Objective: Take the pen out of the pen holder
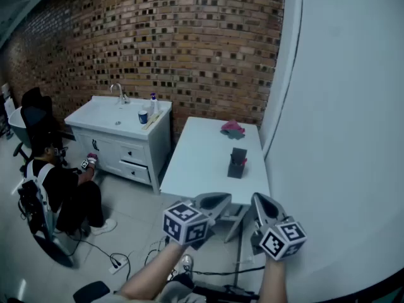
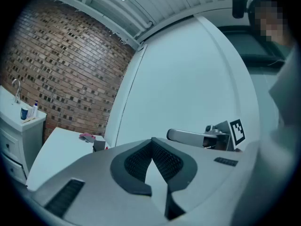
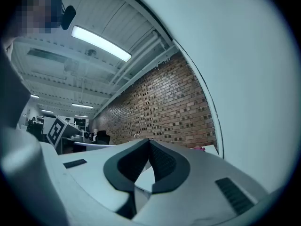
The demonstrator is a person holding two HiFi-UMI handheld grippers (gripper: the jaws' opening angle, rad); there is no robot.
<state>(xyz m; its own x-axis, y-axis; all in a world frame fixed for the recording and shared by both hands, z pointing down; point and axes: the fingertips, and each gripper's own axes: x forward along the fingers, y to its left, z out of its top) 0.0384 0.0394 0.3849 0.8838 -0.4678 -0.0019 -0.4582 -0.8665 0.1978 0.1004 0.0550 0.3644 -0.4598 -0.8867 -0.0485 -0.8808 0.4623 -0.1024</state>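
A black pen holder [image 1: 237,163] stands upright on the right half of the white table [image 1: 202,160], with a bit of red pen [image 1: 243,161] showing at its rim. In the left gripper view the holder [image 2: 99,145] is small and far ahead. Both grippers hover side by side off the table's near edge, well short of the holder. My left gripper [image 1: 222,199] is shut, its jaws meeting at the tip [image 2: 151,141] with nothing between them. The right gripper [image 1: 258,199] is likewise shut and empty [image 3: 149,142].
A pink cloth [image 1: 233,129] lies at the table's far end. A white sink cabinet [image 1: 120,134] stands left of the table against the brick wall. A person [image 1: 63,191] sits on the floor by it. A curved white wall [image 1: 341,137] runs along the table's right side. Cables lie on the floor.
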